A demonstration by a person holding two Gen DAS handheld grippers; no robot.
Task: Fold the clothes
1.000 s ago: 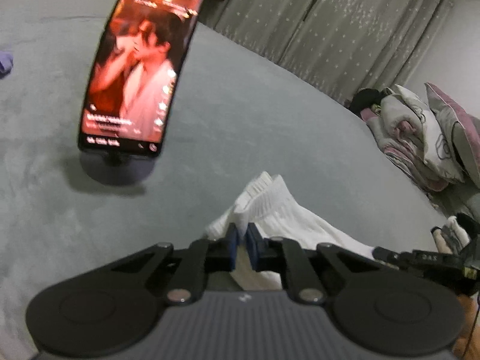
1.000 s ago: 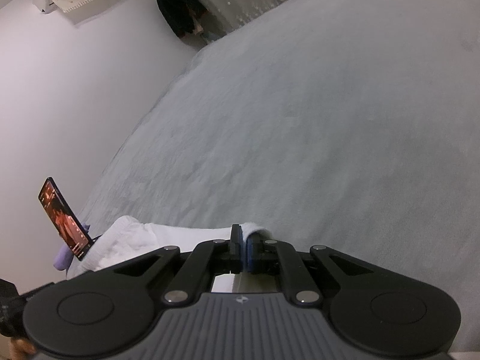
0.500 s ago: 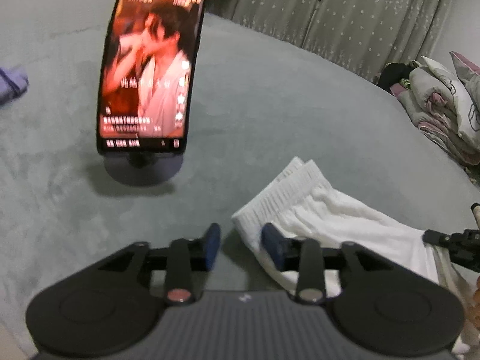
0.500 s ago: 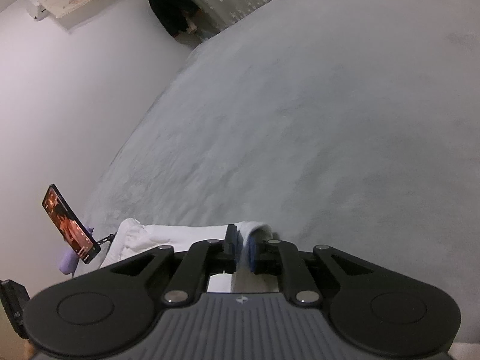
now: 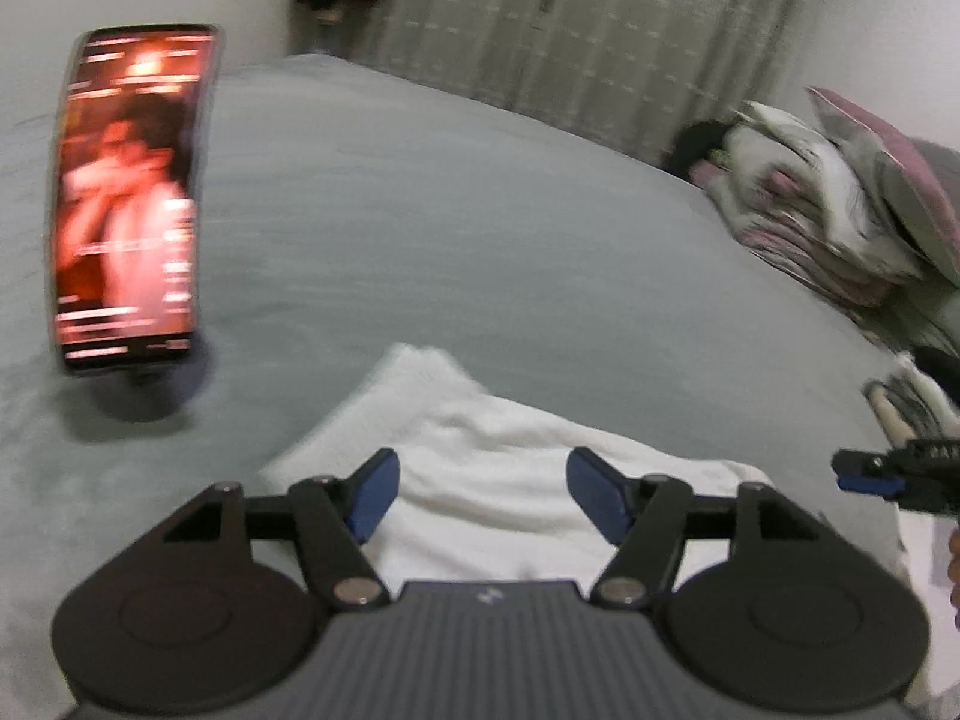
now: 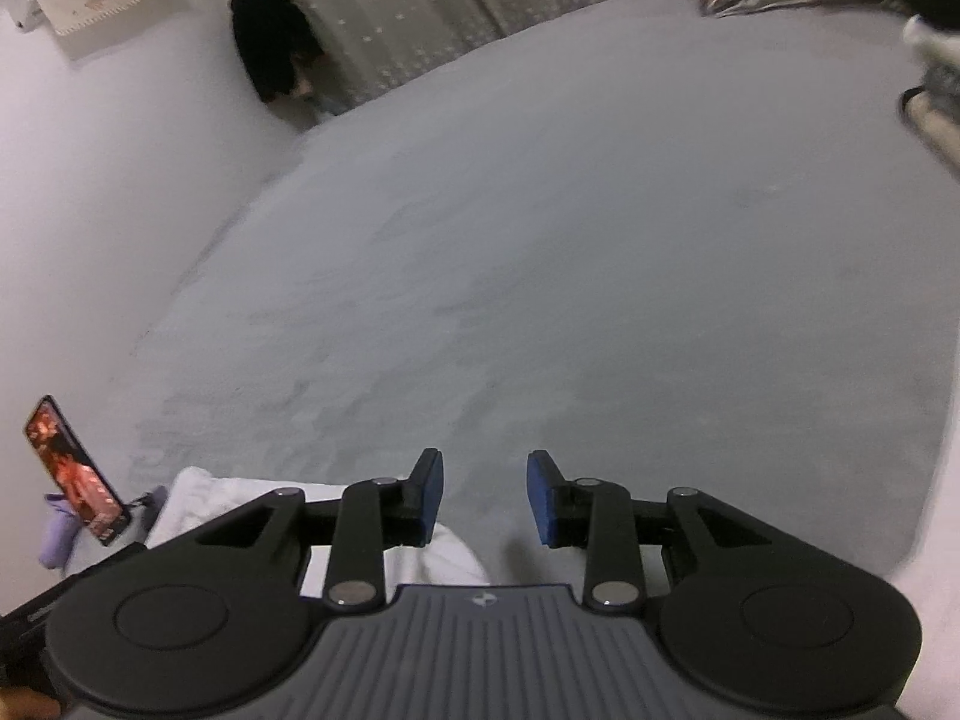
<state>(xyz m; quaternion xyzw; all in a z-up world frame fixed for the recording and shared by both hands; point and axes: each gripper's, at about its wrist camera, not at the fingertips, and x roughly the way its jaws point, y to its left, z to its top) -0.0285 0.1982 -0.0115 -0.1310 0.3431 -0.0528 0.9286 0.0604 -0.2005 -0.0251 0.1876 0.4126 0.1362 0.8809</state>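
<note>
A folded white garment (image 5: 480, 456) lies flat on the grey bed cover (image 5: 450, 228). My left gripper (image 5: 483, 495) hovers over its near part, open wide, with nothing between the blue pads. In the right wrist view the same white garment (image 6: 198, 495) shows low at the left, partly hidden behind the gripper body. My right gripper (image 6: 485, 498) is open too, its left pad over the garment's end and its right pad over bare cover. The right gripper's tip (image 5: 870, 474) peeks in at the left view's right edge.
A lit phone (image 5: 129, 192) stands upright on a round stand to the garment's left. A heap of bedding and pillows (image 5: 840, 198) sits at the far right. Curtains (image 5: 570, 30) hang behind the bed. A small purple cloth (image 6: 57, 534) lies beside the phone. A wall runs along the left.
Both grippers were shut on the white garment a second ago; both have opened and let it go. It now lies flat, and the left gripper has pulled back slightly.
</note>
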